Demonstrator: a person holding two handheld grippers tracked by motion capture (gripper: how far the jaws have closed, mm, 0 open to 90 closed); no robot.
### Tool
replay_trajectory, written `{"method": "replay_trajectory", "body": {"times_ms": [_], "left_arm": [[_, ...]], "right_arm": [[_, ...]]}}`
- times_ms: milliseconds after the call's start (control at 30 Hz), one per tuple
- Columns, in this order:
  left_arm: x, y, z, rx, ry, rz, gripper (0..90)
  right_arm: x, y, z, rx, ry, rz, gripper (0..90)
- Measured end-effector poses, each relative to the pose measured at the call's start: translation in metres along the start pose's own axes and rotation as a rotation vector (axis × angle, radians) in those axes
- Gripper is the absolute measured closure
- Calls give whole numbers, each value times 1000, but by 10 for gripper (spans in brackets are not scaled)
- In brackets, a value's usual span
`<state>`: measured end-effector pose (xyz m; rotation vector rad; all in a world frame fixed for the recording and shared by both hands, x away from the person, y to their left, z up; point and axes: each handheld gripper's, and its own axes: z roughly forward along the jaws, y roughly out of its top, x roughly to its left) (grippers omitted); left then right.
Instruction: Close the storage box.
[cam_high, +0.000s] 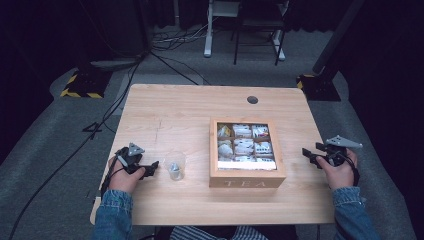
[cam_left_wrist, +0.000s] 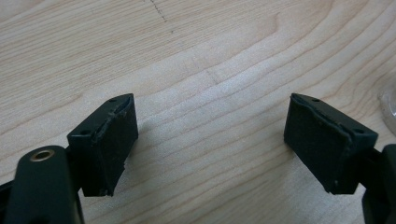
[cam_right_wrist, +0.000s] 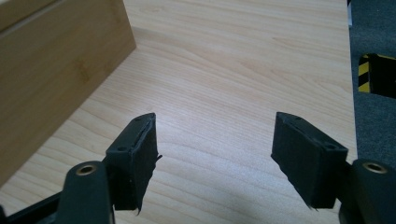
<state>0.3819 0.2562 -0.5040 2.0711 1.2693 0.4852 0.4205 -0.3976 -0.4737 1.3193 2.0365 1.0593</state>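
Both grippers gape wide and hold nothing, left gripper (cam_high: 151, 167) just beside the small clear cup (cam_high: 175, 165) on the wooden table (cam_high: 170, 110), right gripper (cam_high: 308, 155) near the open tea box (cam_high: 247, 177), right of it

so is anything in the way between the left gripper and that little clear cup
Nothing visible. The left gripper sits open on the table, with bare wood between it and the clear cup just to its right. The tea box stands beyond the cup.

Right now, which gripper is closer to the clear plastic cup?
The left gripper: its open jaws sit just beside the clear cup. The right gripper is beyond the tea box.
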Motion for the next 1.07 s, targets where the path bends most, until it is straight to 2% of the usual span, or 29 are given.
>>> {"method": "replay_trajectory", "body": {"times_ms": [200,500,567,633,733,1067], "left_arm": [[0,0,0,2,1,-2,179],[0,1,1,0,1,-9,175],[0,1,1,-1,3,-5,172],[0,1,1,2,3,-4,171],[0,1,1,2,2,-4,170],[0,1,2,0,4,-4,170]], "right_arm": [[-3,-11,11,18,8,-4,308],[-2,-17,16,47,5,-43,301],[-1,-18,16,75,5,-57,277],[-1,-19,18,136,3,-67,228],[-3,-19,19,158,19,-38,154],[-4,-19,21,168,29,-40,124]]}}
